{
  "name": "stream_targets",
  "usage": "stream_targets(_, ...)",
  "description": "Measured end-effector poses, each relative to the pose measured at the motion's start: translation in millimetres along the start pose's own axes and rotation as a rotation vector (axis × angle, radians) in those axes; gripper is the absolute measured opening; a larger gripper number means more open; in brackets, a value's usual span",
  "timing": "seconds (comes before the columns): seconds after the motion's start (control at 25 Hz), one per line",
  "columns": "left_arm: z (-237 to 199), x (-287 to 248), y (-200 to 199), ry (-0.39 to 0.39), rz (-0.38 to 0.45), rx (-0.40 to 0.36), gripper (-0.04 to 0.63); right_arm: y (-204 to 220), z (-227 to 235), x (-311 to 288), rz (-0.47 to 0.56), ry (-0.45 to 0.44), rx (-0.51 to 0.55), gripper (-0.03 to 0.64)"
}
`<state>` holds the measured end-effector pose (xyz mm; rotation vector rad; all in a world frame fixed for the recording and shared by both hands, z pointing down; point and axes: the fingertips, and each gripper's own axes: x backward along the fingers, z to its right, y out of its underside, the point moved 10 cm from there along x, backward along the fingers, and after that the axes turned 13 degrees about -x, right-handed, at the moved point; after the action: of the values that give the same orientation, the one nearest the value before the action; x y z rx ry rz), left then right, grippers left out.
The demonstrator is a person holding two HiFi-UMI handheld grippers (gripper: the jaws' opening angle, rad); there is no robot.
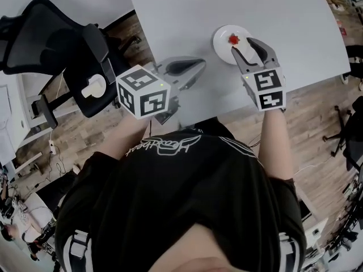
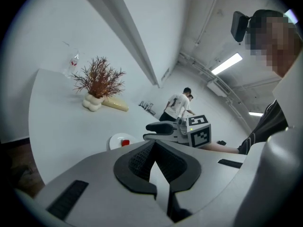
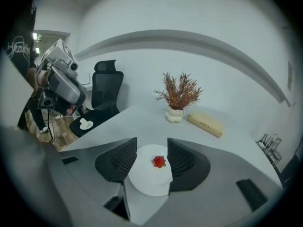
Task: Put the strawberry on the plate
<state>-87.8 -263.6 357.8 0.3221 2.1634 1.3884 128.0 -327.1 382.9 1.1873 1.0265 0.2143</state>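
Note:
A red strawberry [image 1: 233, 39] lies on the small white plate [image 1: 223, 43] near the table's front edge. My right gripper [image 1: 241, 43] hovers at the plate's near side, open. In the right gripper view the strawberry [image 3: 159, 161] rests on the plate [image 3: 147, 183], seen in the gap between the spread fingers [image 3: 118, 162] and touching neither one. My left gripper [image 1: 199, 64] is shut and empty, left of the plate above the table edge. From the left gripper [image 2: 154, 144] view, the plate [image 2: 115, 140] and strawberry [image 2: 125, 143] show beyond the jaws, with the right gripper [image 2: 163, 129] beside them.
A white vase of dried twigs [image 3: 178, 98] and a beige block [image 3: 205, 123] stand at the table's far side. A black office chair [image 1: 57, 44] with a white object [image 1: 93, 88] on its seat sits left of the table. Two people [image 2: 178, 105] stand in the background.

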Motion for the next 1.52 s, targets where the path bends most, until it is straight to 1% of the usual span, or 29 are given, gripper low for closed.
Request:
stream_targets(0.24,42,28,-11,0.025,0.033,-0.062,0.006,-10,-36,72,0.124,0.048,-0.032,0.169)
stream_targets(0.48,82,66,-18,0.049,0.071,-0.122,0.008,-9,-83,137,0.230,0.046,-0.091,0.162)
stream_targets(0.68,111,96,-19,0.076,0.105,-0.179,0.006,0,-128,180,0.323,0.077,-0.125,0.070)
stream_targets(0.76,123,109,-17,0.085,0.116,-0.199,0.006,6,-145,195,0.348,0.079,-0.159,0.053)
stream_targets(0.84,132,120,-14,0.096,0.124,-0.216,0.006,11,-158,206,0.365,0.070,-0.204,0.040)
stream_targets(0.96,146,130,-6,0.123,0.129,-0.219,0.006,20,-177,222,0.382,0.049,-0.261,0.024)
stream_targets(1.16,164,137,7,0.155,0.116,-0.219,0.008,35,-199,240,0.389,0.051,-0.310,0.011)
stream_targets(1.32,173,145,18,0.163,0.109,-0.214,0.006,43,-218,246,0.422,-0.013,-0.384,0.011)
stream_targets(1.52,182,152,27,0.158,0.099,-0.227,0.006,49,-235,251,0.437,-0.049,-0.407,0.011)
